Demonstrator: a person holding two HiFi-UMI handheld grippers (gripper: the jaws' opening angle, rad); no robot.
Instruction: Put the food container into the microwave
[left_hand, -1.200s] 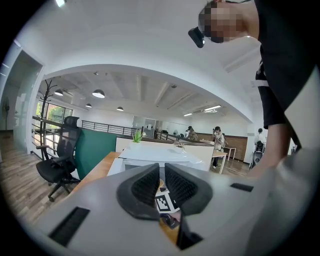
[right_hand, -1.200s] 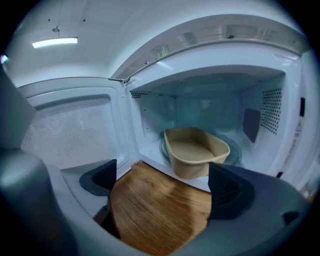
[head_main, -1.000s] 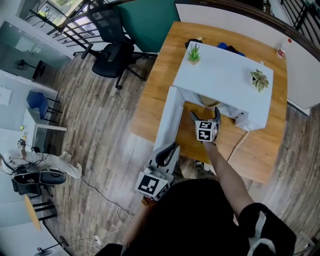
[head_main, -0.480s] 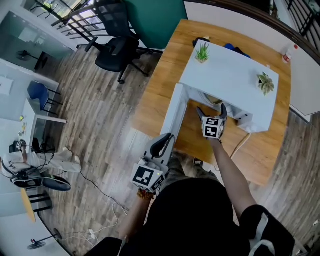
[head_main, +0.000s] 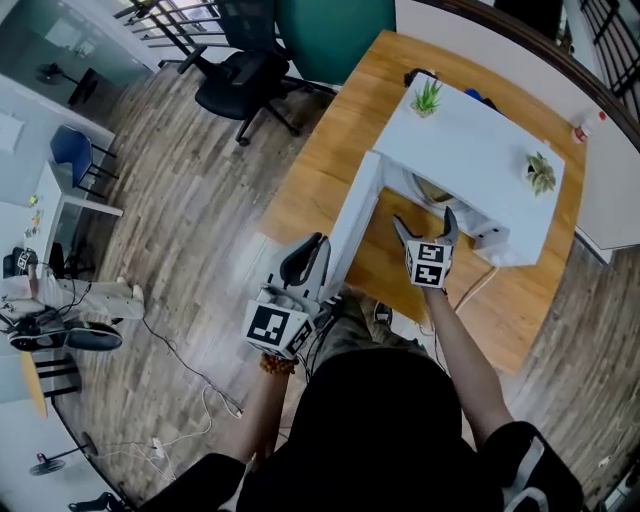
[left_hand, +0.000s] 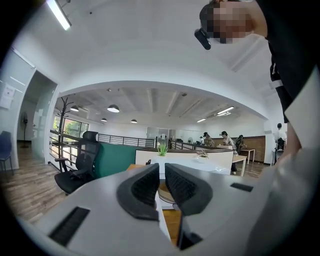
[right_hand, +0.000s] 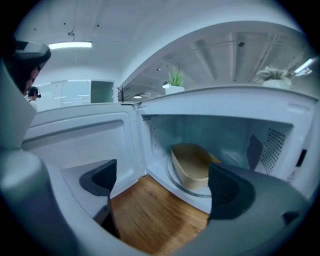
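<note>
A tan food container (right_hand: 192, 162) sits on the glass turntable inside the white microwave (right_hand: 225, 107), whose door (right_hand: 80, 135) stands swung open to the left. In the head view the microwave (head_main: 470, 140) rests on the wooden table and only a sliver of the container (head_main: 432, 193) shows in its mouth. My right gripper (head_main: 424, 228) hovers just outside the opening, open and empty, its jaws wide apart (right_hand: 160, 185). My left gripper (head_main: 305, 262) is beside the outer end of the door (head_main: 352, 225), shut with nothing between its pads (left_hand: 162, 181).
Two small potted plants (head_main: 427, 96) (head_main: 541, 172) stand on the microwave's top. A cable (head_main: 480, 282) trails over the wooden table (head_main: 310, 160). Black office chairs (head_main: 245, 75) stand on the floor to the upper left. A red-capped bottle (head_main: 590, 124) sits at the table's far right.
My right gripper has drawn back a little from the microwave's mouth. My left gripper has risen along the open door. The head camera has shifted, so the whole scene has slid up and right.
</note>
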